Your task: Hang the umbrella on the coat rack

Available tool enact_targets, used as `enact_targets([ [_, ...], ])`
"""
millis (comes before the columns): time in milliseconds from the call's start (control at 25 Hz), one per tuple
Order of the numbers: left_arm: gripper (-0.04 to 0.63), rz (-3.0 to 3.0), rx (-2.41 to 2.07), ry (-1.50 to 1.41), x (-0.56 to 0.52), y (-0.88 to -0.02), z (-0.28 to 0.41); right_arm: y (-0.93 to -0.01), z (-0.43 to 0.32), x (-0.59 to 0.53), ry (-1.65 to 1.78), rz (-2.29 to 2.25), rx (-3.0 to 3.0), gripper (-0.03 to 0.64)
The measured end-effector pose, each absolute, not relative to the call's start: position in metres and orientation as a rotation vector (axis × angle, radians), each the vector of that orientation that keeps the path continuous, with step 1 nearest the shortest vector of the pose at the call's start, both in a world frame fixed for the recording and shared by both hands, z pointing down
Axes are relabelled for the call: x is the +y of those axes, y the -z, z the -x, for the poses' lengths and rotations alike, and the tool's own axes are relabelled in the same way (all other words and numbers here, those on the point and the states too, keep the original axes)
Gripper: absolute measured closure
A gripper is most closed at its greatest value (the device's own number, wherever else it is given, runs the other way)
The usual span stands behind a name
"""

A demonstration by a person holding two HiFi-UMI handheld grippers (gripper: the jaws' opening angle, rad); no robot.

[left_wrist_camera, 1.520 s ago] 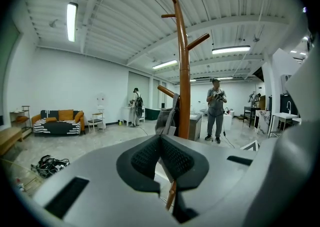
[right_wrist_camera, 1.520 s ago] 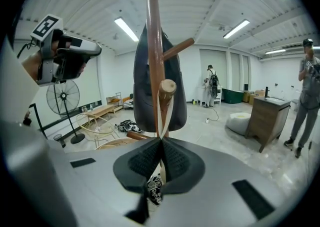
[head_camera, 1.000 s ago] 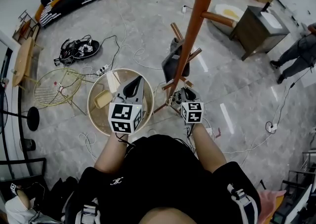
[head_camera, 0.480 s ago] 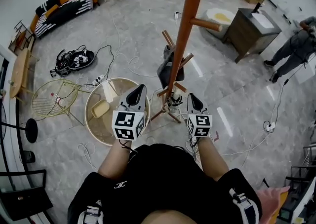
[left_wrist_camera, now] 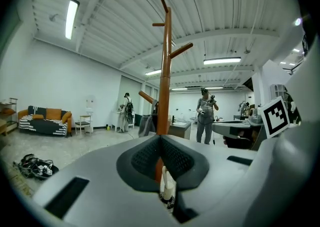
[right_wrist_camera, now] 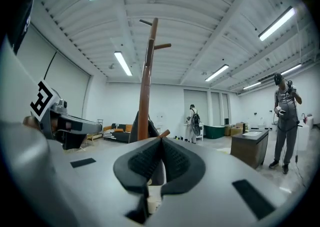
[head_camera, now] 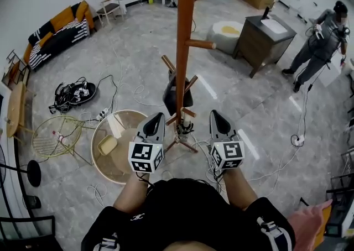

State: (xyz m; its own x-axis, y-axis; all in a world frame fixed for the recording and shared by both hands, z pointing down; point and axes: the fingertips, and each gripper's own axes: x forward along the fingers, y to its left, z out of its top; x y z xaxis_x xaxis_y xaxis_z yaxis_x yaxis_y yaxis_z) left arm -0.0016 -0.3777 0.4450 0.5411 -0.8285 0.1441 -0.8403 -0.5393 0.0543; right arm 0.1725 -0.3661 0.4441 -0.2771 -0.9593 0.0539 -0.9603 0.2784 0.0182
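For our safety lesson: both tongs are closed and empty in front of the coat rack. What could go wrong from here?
1. Loose cables lie on the floor near the base of the coat rack: a step could snag one and cause a trip.
2. The dark hanging item, probably the umbrella, sits on a short lower peg; a bump from the left tongs or right tongs might shake it off.

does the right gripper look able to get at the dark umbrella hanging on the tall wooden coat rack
Probably yes: the right gripper faces the dark umbrella on the tall wooden coat rack with nothing between them, though its jaws are shut.
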Motion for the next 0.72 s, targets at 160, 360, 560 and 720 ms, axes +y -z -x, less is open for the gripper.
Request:
enact_targets([
  [160, 0.578, -2.662, -1.437, -0.168, -0.3716, -0.4454, -0.0035, -0.4395, -0.1765, -0.3604, -0.021, -1.874, -2.473, 0.601],
  [360, 0.578, -2.656, -1.436, -0.185, -0.3673, -0.4488, -0.0013, -0.4419, -0.1745, -0.3591, -0.025, -1.875, -2.470, 0.601],
  [560, 0.578, -2.653, -1.435, -0.197, -0.3668, -0.4503, 0.0012, -0.4428, -0.1755, -0.3613, -0.025, -1.886, -2.459, 0.601],
  [720, 0.578, -2.654, -1.438, -0.184, -0.3703, -0.4484, 0.0062, -0.4388, -0.1762, -0.3667, -0.010, -1.899, -2.458, 0.601],
])
